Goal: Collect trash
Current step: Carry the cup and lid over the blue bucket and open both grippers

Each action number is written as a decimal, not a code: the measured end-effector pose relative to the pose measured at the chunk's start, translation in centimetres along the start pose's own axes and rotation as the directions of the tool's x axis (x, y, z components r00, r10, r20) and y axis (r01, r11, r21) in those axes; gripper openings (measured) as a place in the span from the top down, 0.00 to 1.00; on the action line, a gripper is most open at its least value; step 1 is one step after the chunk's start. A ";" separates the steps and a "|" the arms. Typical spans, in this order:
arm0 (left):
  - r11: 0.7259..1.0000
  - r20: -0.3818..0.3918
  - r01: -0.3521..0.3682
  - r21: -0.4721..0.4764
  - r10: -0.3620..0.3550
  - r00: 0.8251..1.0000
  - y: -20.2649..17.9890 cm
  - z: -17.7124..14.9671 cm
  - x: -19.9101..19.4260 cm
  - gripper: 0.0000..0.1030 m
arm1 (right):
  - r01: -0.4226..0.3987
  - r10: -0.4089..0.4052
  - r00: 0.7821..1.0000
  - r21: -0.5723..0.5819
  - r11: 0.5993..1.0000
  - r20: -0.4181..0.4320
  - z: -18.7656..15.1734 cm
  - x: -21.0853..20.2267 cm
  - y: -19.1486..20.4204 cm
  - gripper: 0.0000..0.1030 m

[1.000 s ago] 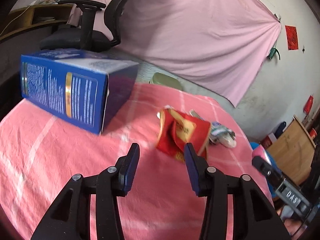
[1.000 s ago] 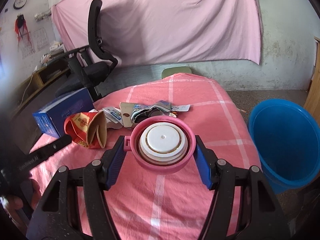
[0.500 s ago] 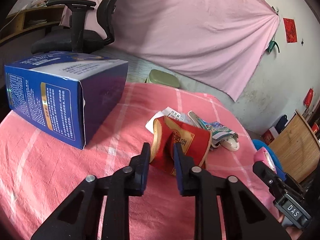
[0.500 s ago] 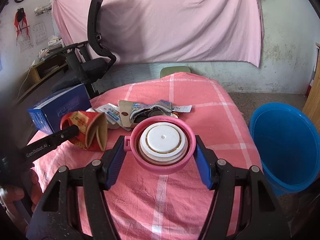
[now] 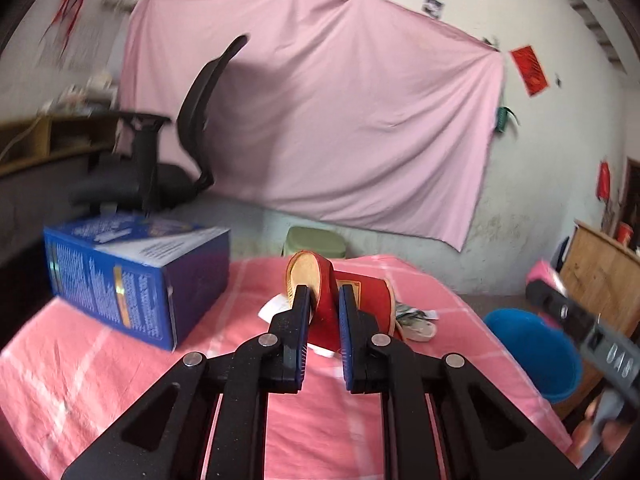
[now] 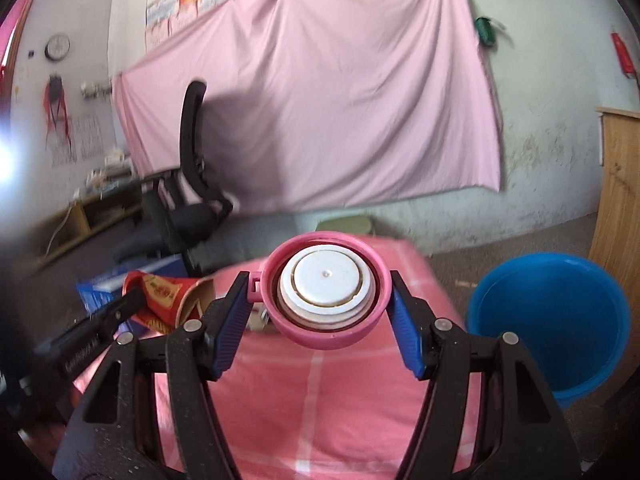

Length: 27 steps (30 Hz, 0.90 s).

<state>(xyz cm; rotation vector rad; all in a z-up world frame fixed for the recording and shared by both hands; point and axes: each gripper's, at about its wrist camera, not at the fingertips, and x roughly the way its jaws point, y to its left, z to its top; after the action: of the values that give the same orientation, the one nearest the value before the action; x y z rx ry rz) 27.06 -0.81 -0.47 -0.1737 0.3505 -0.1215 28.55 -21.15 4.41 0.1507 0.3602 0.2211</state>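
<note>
A crushed red paper cup (image 5: 370, 296) hangs above the pink-clothed table (image 5: 100, 380). My left gripper (image 5: 323, 294) pinches the cup's wall, and its jaws are still closing on it. The right wrist view shows the same cup (image 6: 168, 296) at the left, in the left gripper's fingers (image 6: 120, 312). My right gripper (image 6: 318, 280) is shut on a pink lid (image 6: 320, 338) with a white inner disc, held level above the table. A blue bucket (image 6: 552, 320) stands on the floor to the right of the table.
A blue carton (image 5: 132, 276) lies on the table's left side. Crumpled wrappers (image 5: 416, 320) lie behind the cup. A black office chair (image 5: 160, 168) and a green stool (image 5: 316, 240) stand beyond the table. A wooden cabinet (image 5: 600, 264) is at the right.
My left gripper closed on the red cup and lifted it off the table. Both grippers rose and tilted up, so more of the wall shows. The right grip on the lid is unchanged.
</note>
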 end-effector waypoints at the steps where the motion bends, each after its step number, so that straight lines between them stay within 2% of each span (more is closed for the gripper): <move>1: 1.000 -0.006 -0.002 0.004 0.002 1.000 -0.3 -0.2 0.1 0.89 | 0.005 -0.005 1.000 0.004 1.000 0.008 0.2 -0.3 -0.3 0.22; 4: 1.000 -0.010 0.007 -0.025 -0.007 1.000 -0.7 -0.4 0.0 0.89 | 0.013 -0.013 1.000 0.012 1.000 0.028 0.4 -1.3 -1.2 0.22; 8: 0.999 0.081 0.030 0.021 -0.031 0.996 -2.8 0.6 -1.6 0.89 | 0.046 -0.045 0.996 -0.006 0.999 0.074 0.6 -2.8 -2.1 0.22; 12: 0.994 0.174 0.070 0.086 -0.084 0.981 -6.0 1.8 -2.6 0.89 | 0.085 -0.086 0.982 0.010 0.996 0.171 2.0 -5.1 -3.5 0.22; 15: 0.986 0.212 0.117 0.123 -0.141 0.967 -8.7 2.6 -2.6 0.89 | 0.130 -0.126 0.966 -0.001 0.992 0.227 3.0 -6.4 -4.2 0.22; 21: 0.954 0.225 0.218 0.205 -0.263 0.938 -14.2 3.6 -1.5 0.89 | 0.250 -0.244 0.924 0.017 0.968 0.294 4.1 -8.5 -7.6 0.22; 24: 0.936 0.206 0.262 0.237 -0.312 0.927 -16.8 3.8 -0.4 0.89 | 0.306 -0.304 0.908 0.039 0.951 0.289 4.1 -8.5 -9.7 0.22; 27: 0.919 0.153 0.311 0.243 -0.353 0.923 -19.5 3.7 1.1 0.89 | 0.342 -0.348 0.904 0.071 0.937 0.247 3.9 -8.0 -12.0 0.22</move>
<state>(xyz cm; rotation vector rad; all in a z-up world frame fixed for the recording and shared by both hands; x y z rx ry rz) 27.66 -19.52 6.25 -0.0281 0.1072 -0.4764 24.95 -35.08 8.47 0.1362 0.1265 -0.1552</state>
